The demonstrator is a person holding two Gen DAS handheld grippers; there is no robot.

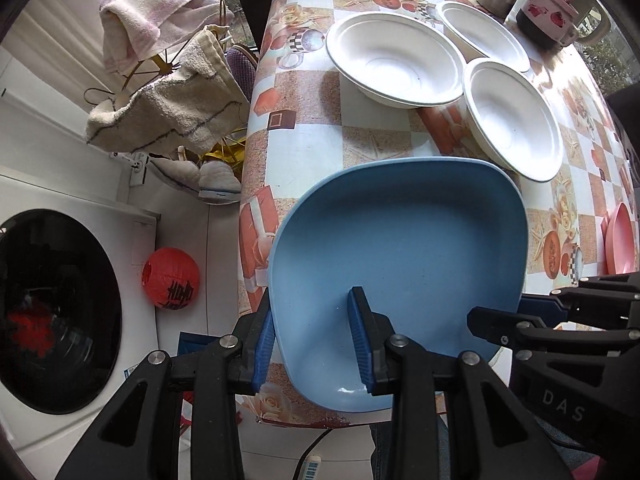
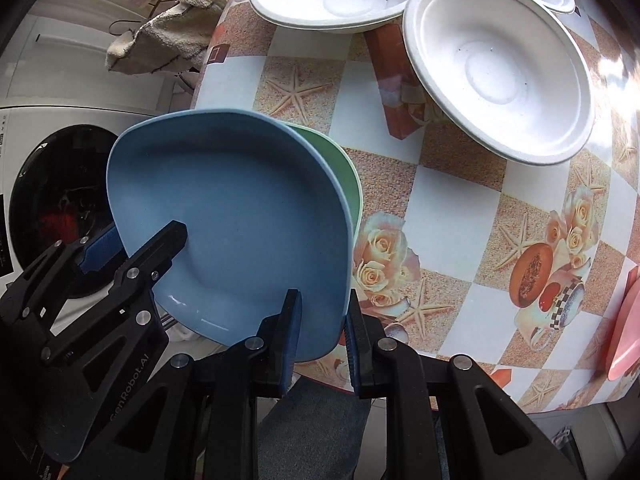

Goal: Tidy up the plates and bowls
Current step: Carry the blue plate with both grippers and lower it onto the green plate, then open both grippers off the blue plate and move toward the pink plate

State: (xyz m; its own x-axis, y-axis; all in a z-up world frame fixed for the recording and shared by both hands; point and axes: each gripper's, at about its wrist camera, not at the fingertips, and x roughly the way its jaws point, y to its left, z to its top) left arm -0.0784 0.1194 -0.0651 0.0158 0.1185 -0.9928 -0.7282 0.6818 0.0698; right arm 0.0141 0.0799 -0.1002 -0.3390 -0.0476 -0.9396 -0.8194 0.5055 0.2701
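The blue, rounded-square plastic plate [image 1: 400,248] sits at the near left corner of the worktop [image 1: 304,140], tilted, its near edge overhanging. In the right wrist view it rests on a pale green plate of the same shape [image 2: 346,172], of which only the right rim shows.

The left claw [image 1: 312,340] pinches the blue plate's near left rim, one pad outside and one inside the well. The right claw [image 2: 322,332] straddles the plate's near right rim; its jaws look narrowly spread, and whether they bear on the rim cannot be told.

Farther back, three white moulded-fibre bowls [image 1: 394,64] lie loose and overlapping, none nested. A pink plate [image 1: 622,240] lies apart at the right edge.

Judgement: the task is at an early stage. Blue appears stacked on green, though not squared up. The pink plate remains to be added and the three bowls remain to be nested.

Beyond the worktop, on the left, stand a white washing machine [image 1: 60,300] and a red paper lantern [image 1: 170,278].
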